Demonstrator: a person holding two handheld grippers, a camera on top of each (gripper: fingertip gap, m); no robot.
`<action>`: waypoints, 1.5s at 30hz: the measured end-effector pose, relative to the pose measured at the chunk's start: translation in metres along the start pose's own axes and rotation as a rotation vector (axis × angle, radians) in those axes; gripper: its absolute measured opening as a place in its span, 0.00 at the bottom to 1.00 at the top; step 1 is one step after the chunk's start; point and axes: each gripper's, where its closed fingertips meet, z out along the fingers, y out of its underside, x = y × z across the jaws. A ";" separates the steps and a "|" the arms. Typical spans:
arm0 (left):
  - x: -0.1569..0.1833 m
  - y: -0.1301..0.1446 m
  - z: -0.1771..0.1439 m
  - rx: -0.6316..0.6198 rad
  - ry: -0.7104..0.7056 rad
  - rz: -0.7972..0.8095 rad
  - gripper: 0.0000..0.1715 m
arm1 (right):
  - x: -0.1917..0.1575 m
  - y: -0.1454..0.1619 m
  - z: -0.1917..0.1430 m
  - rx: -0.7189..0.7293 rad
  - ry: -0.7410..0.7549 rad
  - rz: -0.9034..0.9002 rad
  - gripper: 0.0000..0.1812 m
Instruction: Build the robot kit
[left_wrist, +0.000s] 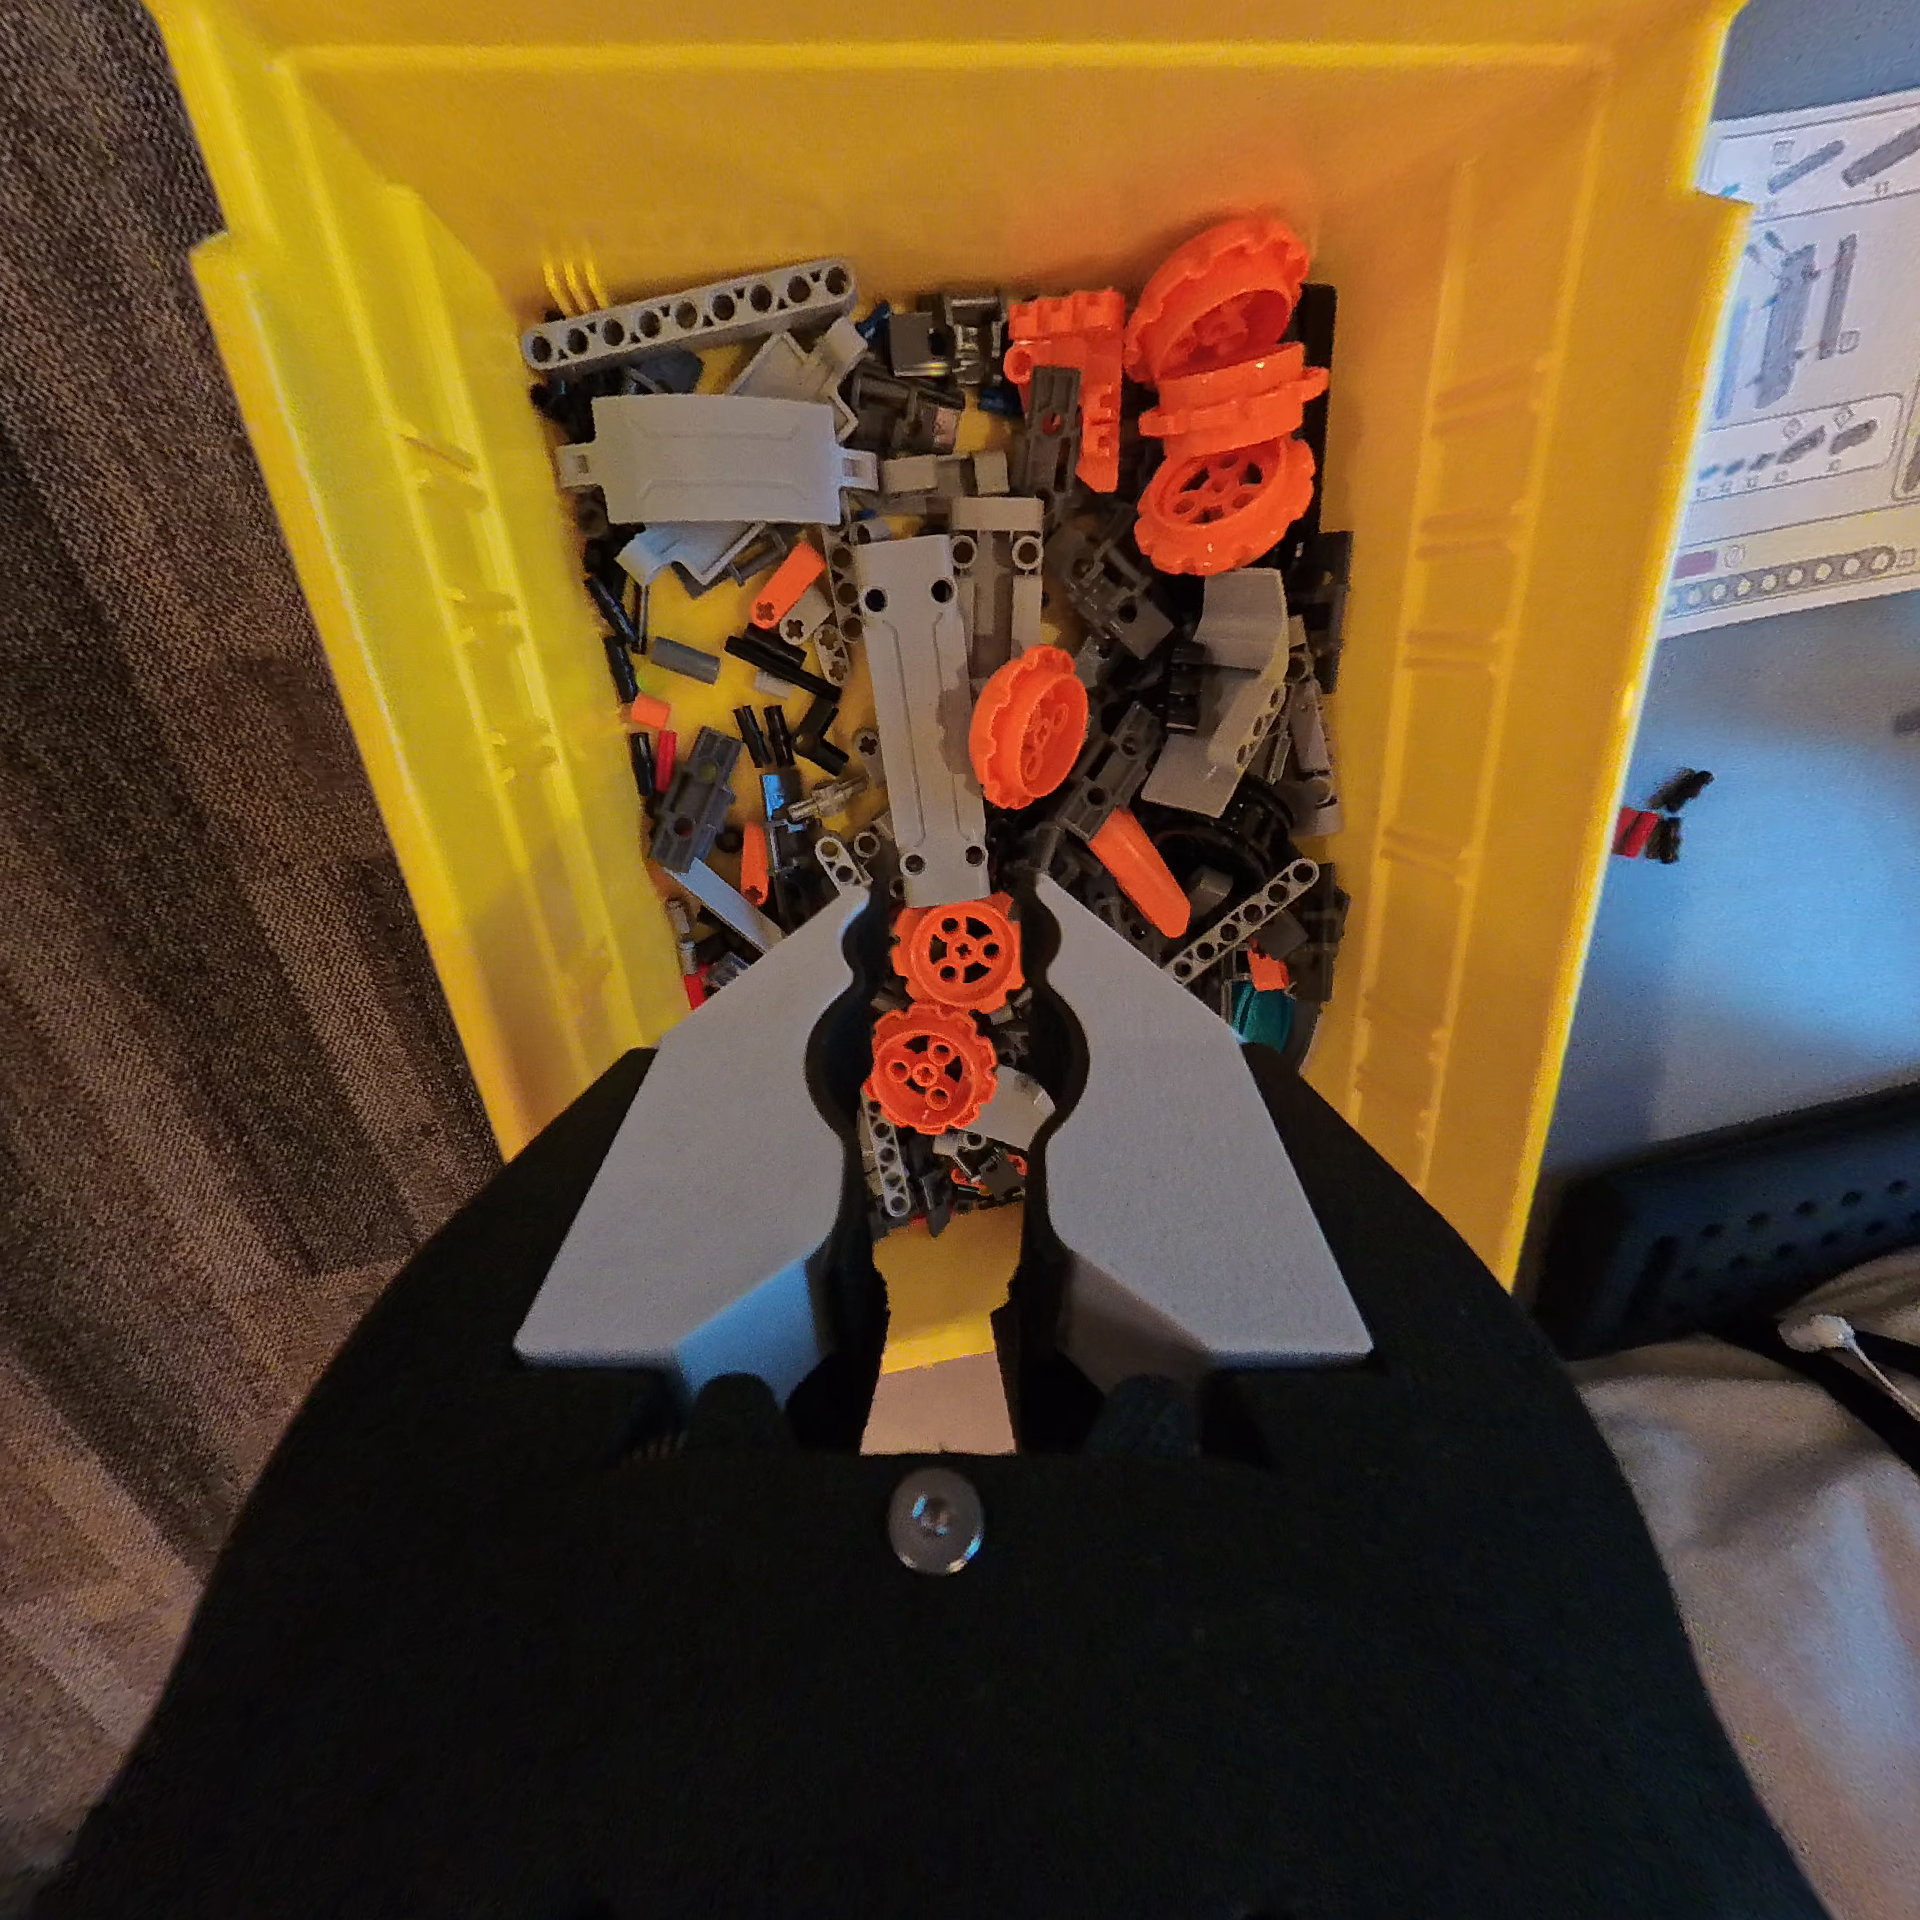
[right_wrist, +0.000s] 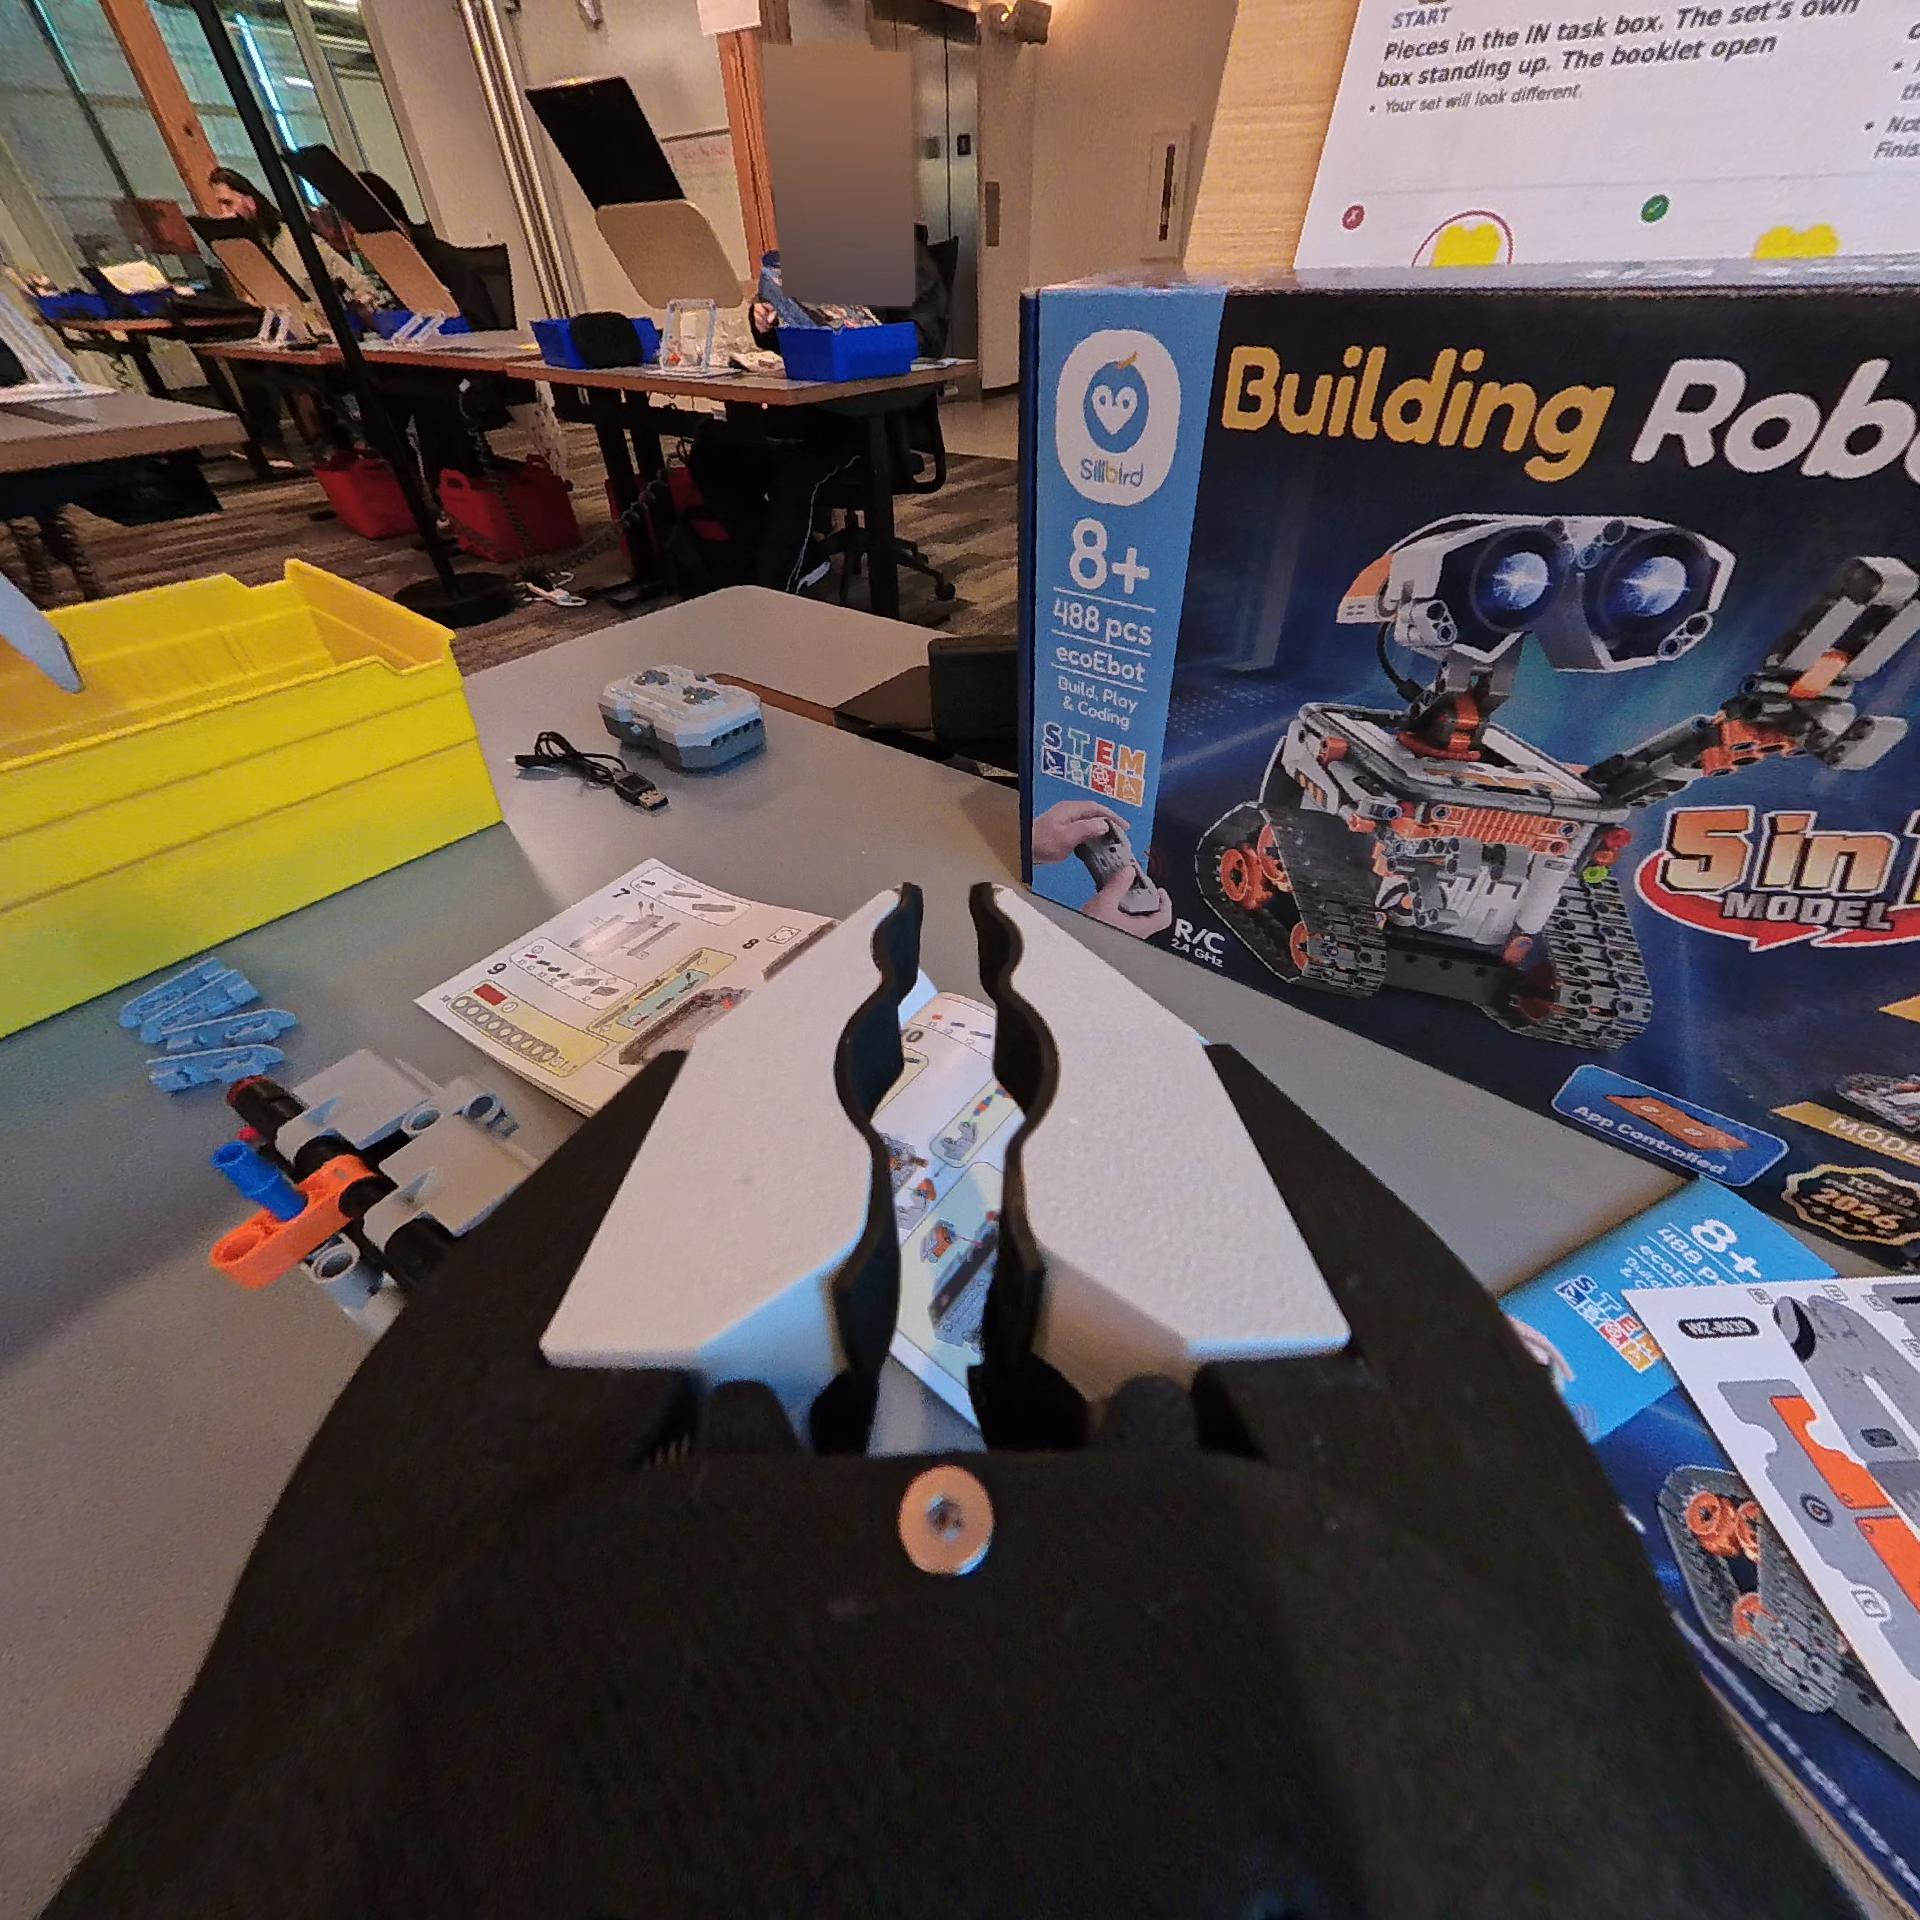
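Left gripper: the left gripper (left_wrist: 954, 899) points down into a yellow bin (left_wrist: 1455, 644), its grey fingers spread a little, pinching nothing
Between its fingers: two small orange gear wheels (left_wrist: 956, 956) lie in the gap among the loose parts; whether the fingers touch them cannot be told
Bin contents: a heap of grey, black and orange building pieces, with a long grey panel (left_wrist: 920, 717) just past the fingertips, a grey holed beam (left_wrist: 691, 312) at the far left and large orange wheels (left_wrist: 1226, 364) at the far right
Right gripper: the right gripper (right_wrist: 945, 896) hangs above a grey table (right_wrist: 790, 831), its fingers slightly parted and empty
Under it: an open instruction booklet (right_wrist: 613, 977) lies flat below the fingers
To its left: a small grey, orange and blue assembly (right_wrist: 353, 1164) and pale blue pieces (right_wrist: 203, 1018), near the yellow bin's side wall
To its right: a tall printed toy box (right_wrist: 1507, 727) stands upright, with a sticker sheet (right_wrist: 1829, 1455) in front
Farther back: a grey battery unit (right_wrist: 681, 717) beside a black cable (right_wrist: 592, 771)
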 end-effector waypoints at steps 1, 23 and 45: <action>0.002 0.000 -0.001 0.002 -0.002 0.010 0.13 | 0.001 0.000 0.000 -0.001 0.003 -0.001 0.05; -0.014 0.017 0.012 -0.090 0.033 -0.060 0.13 | 0.004 0.020 0.010 -0.065 -0.018 0.042 0.05; -0.026 -0.024 0.040 -0.054 -0.023 -0.031 0.07 | -0.121 -0.080 -0.030 0.261 -0.262 0.049 0.03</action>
